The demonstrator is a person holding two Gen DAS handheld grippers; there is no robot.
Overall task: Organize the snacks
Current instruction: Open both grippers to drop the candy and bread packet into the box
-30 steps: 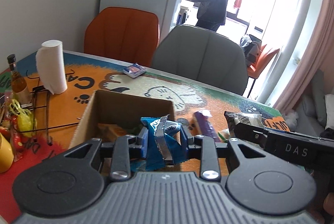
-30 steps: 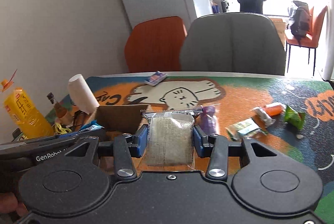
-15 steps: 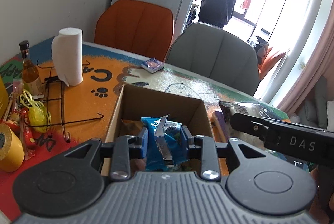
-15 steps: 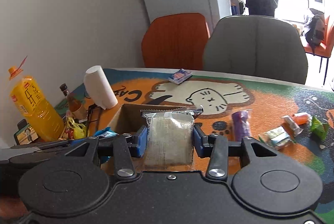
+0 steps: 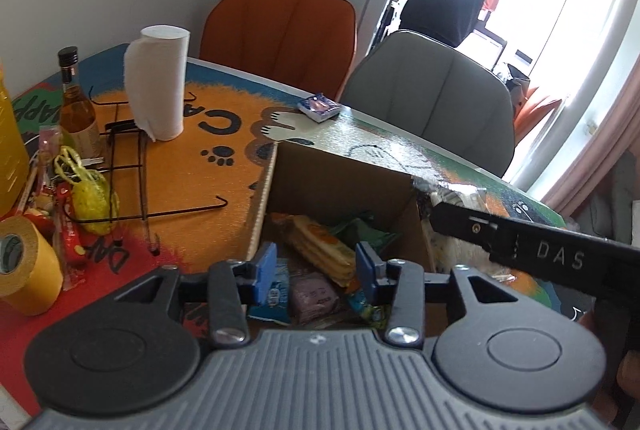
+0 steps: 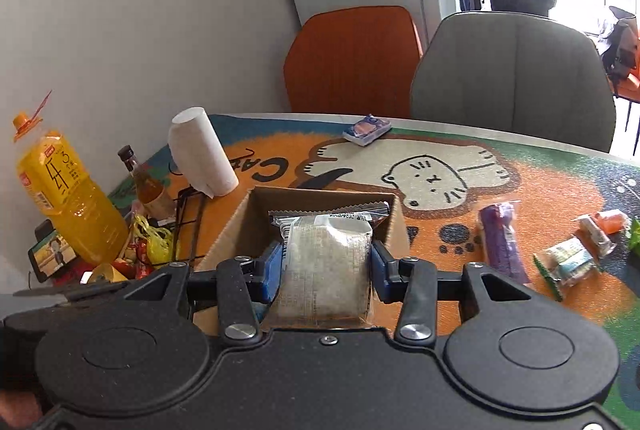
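Cardboard is what both grippers aim at: the open box (image 5: pixel 344 181) sits on the cat-print mat (image 5: pixel 224 117), already holding several wrapped snacks. Over it hangs the left gripper (image 5: pixel 316 266), its jaws just opened and standing apart with nothing pressed between them; a blue packet (image 5: pixel 276 296) lies in the box right beneath, beside a purple-brown bar (image 5: pixel 314 296) and a yellow wafer pack (image 5: pixel 320 246). Close alongside, the right gripper (image 6: pixel 324 262) has its jaws clamped on a pale, see-through packet (image 6: pixel 324 270), held upright with its long side running away from the hand and its crimped top edge leaning over the box's near wall. The box opening lies straight ahead and a little below that packet, so I'd judge the right hand is nearest the next drop. Out to the right on the mat wait a purple stick pack (image 6: pixel 502 242) and a green-white packet (image 6: pixel 568 262), well apart from the box.
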